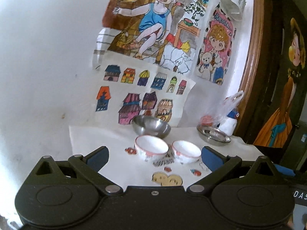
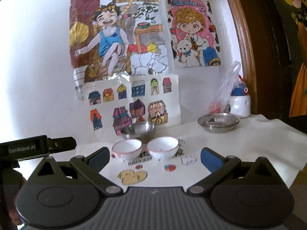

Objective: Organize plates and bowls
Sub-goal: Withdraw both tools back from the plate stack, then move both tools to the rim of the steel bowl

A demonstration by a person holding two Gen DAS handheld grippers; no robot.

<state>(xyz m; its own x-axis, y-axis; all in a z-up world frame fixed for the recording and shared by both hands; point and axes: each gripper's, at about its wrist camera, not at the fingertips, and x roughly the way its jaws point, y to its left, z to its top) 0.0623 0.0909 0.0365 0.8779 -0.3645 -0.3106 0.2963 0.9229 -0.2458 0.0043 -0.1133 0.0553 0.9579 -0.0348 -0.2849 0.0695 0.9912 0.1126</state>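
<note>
Both the left gripper (image 1: 154,156) and the right gripper (image 2: 154,158) are hanging spread wide and empty, facing two white bowls (image 2: 127,148) (image 2: 163,146) sitting side by side at twelve o'clock, a steel bowl (image 2: 138,130) just behind them and a steel plate (image 2: 218,122) at two o'clock.

steel bowl (image 2: 138,130) and steel plate (image 2: 218,122): bare metal, polished, mirror-glossy. two white bowls (image 2: 127,148) (image 2: 163,146): glazed ceramic by the look, smooth, shiny, thin pink rims. table cover (image 2: 220,147): matt white cloth, printed. wall drawings (image 2: 117,38): paper, partly under glossy film. door frame (image 2: 241,44): varnished wood. bag (image 2: 228,88): clear crinkled plastic. finger pads (image 2: 209,160): matt blue.
</note>
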